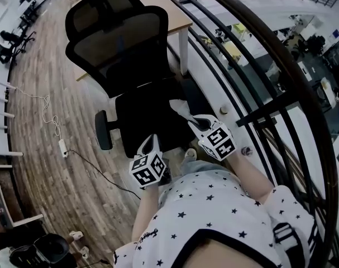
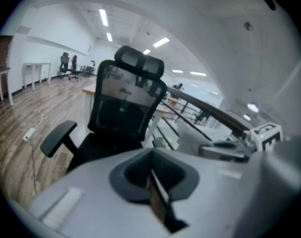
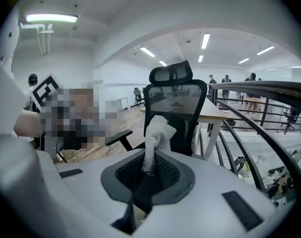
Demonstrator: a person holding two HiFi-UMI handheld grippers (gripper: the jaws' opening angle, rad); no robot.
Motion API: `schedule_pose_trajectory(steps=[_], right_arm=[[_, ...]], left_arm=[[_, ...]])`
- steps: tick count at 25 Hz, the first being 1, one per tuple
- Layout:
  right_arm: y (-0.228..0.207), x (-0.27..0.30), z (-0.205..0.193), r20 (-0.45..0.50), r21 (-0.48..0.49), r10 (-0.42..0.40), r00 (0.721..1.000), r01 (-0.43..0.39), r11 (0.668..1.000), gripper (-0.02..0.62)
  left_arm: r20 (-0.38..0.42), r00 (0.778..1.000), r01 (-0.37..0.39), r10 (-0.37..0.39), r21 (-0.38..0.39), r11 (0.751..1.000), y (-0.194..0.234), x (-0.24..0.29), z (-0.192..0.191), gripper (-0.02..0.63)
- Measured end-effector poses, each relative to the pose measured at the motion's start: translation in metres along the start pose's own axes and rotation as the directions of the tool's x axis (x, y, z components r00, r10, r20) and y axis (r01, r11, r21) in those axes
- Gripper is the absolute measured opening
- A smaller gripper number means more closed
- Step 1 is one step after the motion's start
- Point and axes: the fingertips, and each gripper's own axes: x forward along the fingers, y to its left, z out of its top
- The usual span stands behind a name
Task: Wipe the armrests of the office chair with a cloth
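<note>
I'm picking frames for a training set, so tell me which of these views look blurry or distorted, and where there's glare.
Head view: strong fisheye bends the railing into arcs; the office chair is sharp. Left gripper view: soft throughout, the left gripper smeared, ceiling lights blown out. Right gripper view: crisper, the cloth in the right gripper in focus; dark corners.

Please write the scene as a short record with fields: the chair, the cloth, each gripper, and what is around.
chair: black mesh office chair, seat turned toward the person
armrest: one armrest in plain view, no gripper touching it
cloth: light cloth, sticking up past the jaws that pinch it
right gripper: right gripper shut on the cloth, held in front of the chair
left gripper: left gripper, jaws together, nothing between them
behind chair: desk
beside chair: railing
floor: power strip with cable
</note>
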Motion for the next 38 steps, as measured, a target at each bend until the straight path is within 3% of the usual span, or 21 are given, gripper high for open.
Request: schedule_pose_trajectory(steps=[15, 38], right_arm=[[0.026, -0.016, 0.043, 0.138, 0.010, 0.042, 0.990, -0.044, 0.999, 0.034], [0.019, -0.007, 0.052, 0.191, 0.062, 0.053, 0.980, -0.066, 0.996, 0.032]], left_arm=[[0.058, 0.998, 0.010, -0.014, 0.061, 0.998, -0.006, -0.006, 0.014, 0.006], [0.047, 0.999, 0.015, -0.018, 0.059, 0.998, 0.000, 0.003, 0.019, 0.006]])
